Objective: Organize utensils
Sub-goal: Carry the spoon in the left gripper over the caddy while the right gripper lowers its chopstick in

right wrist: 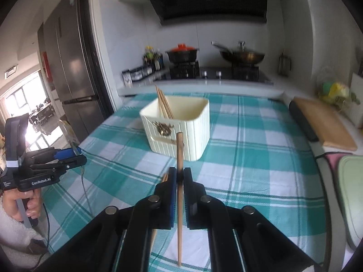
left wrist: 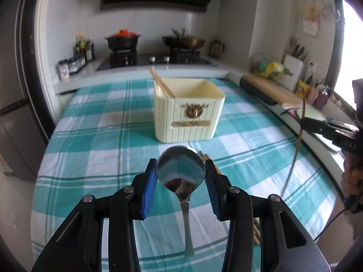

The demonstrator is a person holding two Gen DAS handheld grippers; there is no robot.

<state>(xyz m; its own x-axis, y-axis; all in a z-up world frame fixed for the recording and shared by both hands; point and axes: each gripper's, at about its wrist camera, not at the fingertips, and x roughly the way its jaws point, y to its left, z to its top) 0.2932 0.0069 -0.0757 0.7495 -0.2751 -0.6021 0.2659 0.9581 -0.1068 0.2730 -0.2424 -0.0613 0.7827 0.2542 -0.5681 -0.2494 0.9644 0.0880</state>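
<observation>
Utensils are partly sorted: two chopsticks (right wrist: pixel 164 104) already lean in the cream bin (left wrist: pixel 197 113) at the far middle of the checked cloth (left wrist: pixel 90 136), the left gripper (left wrist: pixel 180 170) clamps a spoon (left wrist: pixel 181 170), the right gripper (right wrist: pixel 180 176) pinches one chopstick (right wrist: pixel 179 204), and more chopsticks (left wrist: pixel 209 161) lie near.

Both wrist views face stove, sharing cream bin (left wrist: pixel 188 113) ahead

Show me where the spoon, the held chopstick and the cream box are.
spoon (left wrist: pixel 181 167), left wrist view, on its bowl.
chopstick (right wrist: pixel 180 154), right wrist view, on its upper shaft.
box (right wrist: pixel 195 133), right wrist view, on its ribbed front wall.
</observation>
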